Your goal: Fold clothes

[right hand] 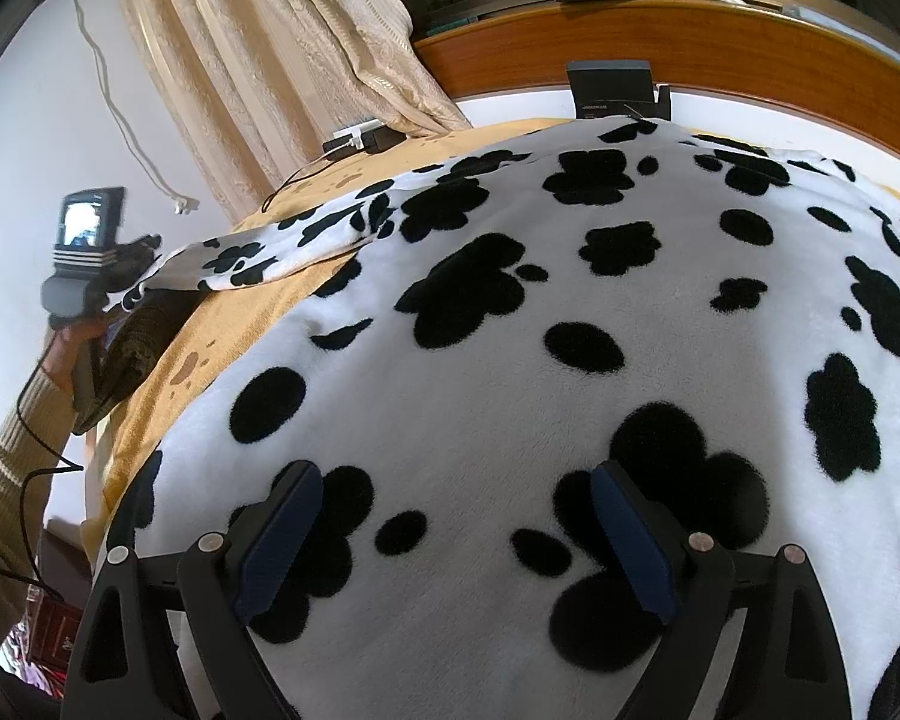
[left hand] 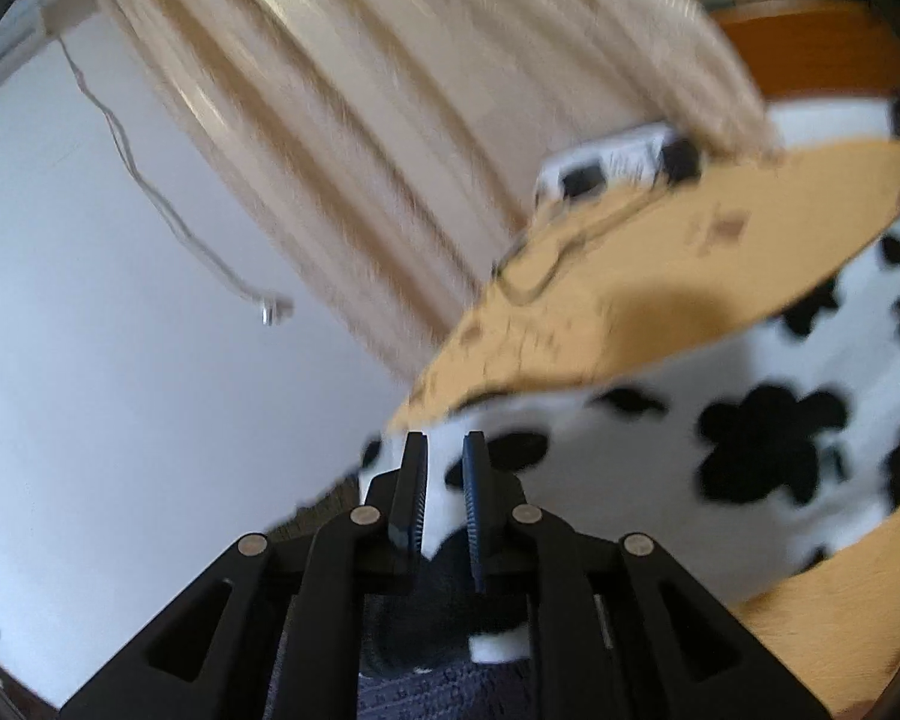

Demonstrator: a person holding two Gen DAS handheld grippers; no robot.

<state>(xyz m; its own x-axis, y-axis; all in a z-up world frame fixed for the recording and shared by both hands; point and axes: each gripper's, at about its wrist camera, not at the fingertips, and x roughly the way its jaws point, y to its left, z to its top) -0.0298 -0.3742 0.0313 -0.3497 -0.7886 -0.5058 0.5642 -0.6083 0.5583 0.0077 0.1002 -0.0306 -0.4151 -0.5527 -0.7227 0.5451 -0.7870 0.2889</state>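
Left tool (left hand: pixel 444 450) narrow, pinching spotted fleece garment (right hand: pixel 510 330) at its far-left sleeve end — right tool (right hand: pixel 456 480) wide, empty, over the middle; long axis left-to-right

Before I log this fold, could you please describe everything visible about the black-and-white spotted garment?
The spotted garment looks like soft white fleece with black paw-shaped blotches. It lies spread over the yellow bed cover. One corner is drawn out sideways, lifted off the cover, its tip between the pads of the left gripper. The right gripper hangs over the near part with jaws wide apart, gripping nothing.
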